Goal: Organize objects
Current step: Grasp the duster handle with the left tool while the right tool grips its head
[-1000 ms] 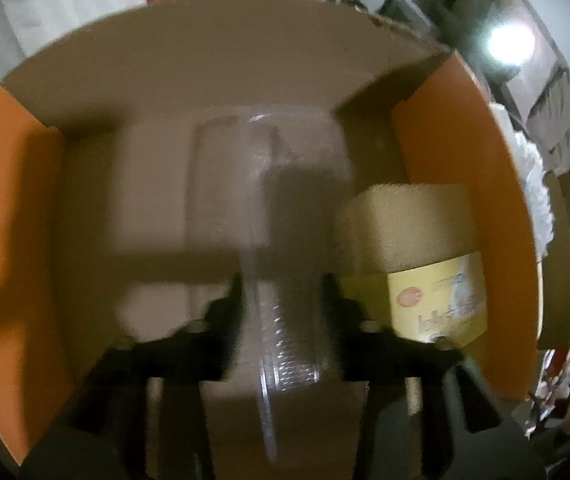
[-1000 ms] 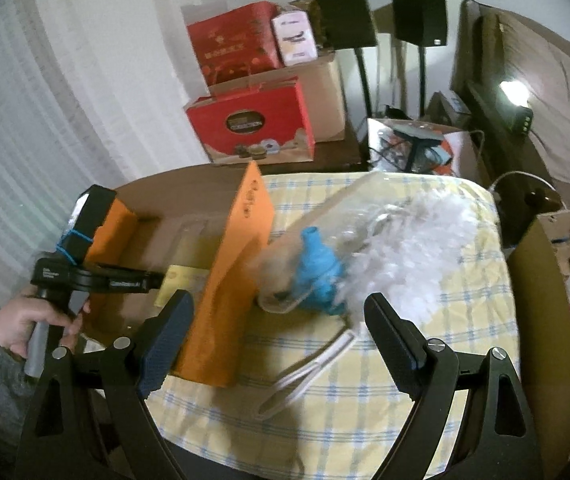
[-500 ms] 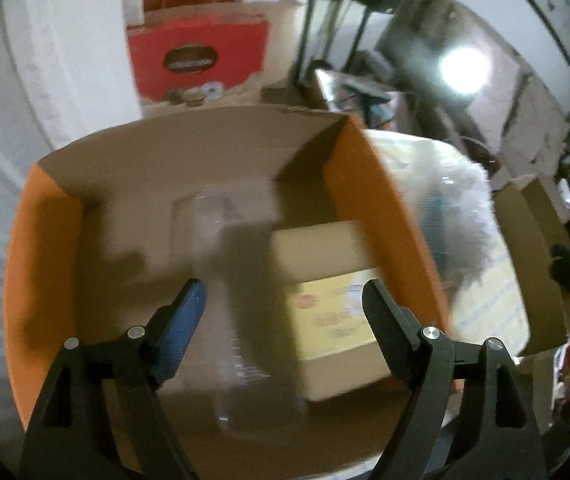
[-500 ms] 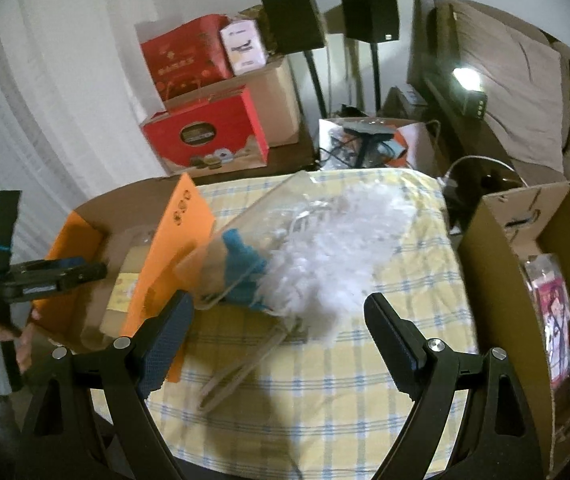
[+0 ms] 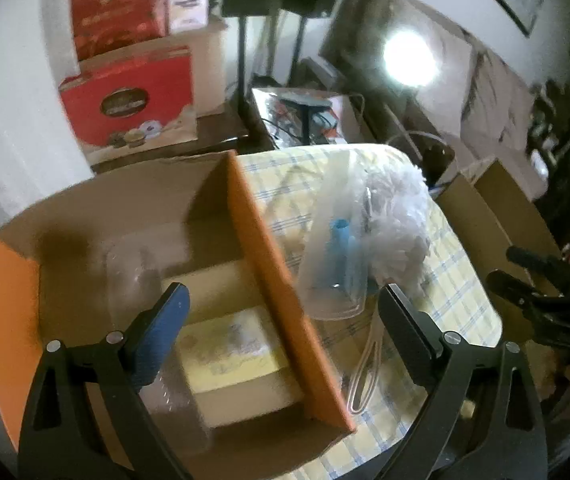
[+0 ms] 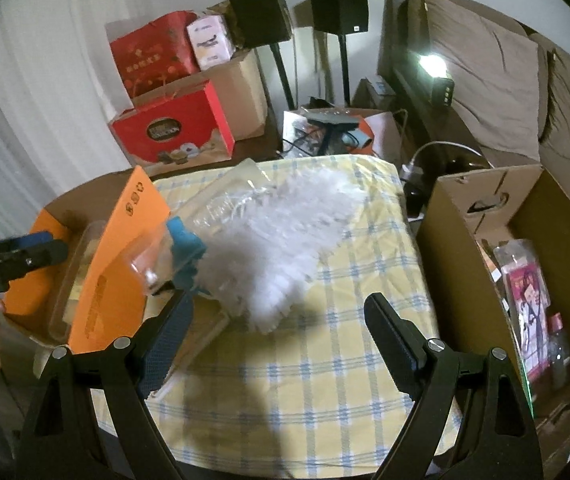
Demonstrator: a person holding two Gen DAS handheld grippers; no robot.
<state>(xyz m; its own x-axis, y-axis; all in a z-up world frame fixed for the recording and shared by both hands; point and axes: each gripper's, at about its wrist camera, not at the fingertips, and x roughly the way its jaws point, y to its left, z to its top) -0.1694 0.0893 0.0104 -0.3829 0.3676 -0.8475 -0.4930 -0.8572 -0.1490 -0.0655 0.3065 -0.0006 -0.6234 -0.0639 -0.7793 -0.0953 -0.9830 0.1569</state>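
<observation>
Two pairs of tongs are in play and both stand spread wide with nothing between them. The left tongs [image 5: 285, 304] hang over the orange box [image 5: 269, 264], straddling its orange side wall. Inside that box lie a clear plastic container [image 5: 133, 276] and, beside it against the wall, a yellow-labelled pack [image 5: 233, 352].

What looks left to sort is the white duster [image 6: 281, 248], a fluffy head with a blue handle piece [image 6: 185, 248], partly sleeved in a clear plastic wrapper [image 6: 221, 208]. It lies on the checked bench [image 6: 325, 380] just outside the orange box, the handle end touching or nearly touching the box's wall and the fluffy end running away from the box toward the bench's far corner. So its long axis slants away from the box. A pale looped item [image 5: 365, 372] lies on the bench below the duster's handle end; what it is cannot be told.

Seen from the right tongs [image 6: 277, 328], the duster sits straight ahead and a little to the left, with the left finger close to the blue handle piece. From the left tongs the duster is off to the right, beyond the box wall. My judgement is that the right tongs are the better placed, and that a grip across the axis near the blue handle, rather than on the soft head, would hold firmer. The slippery wrapper could slide under the pads
</observation>
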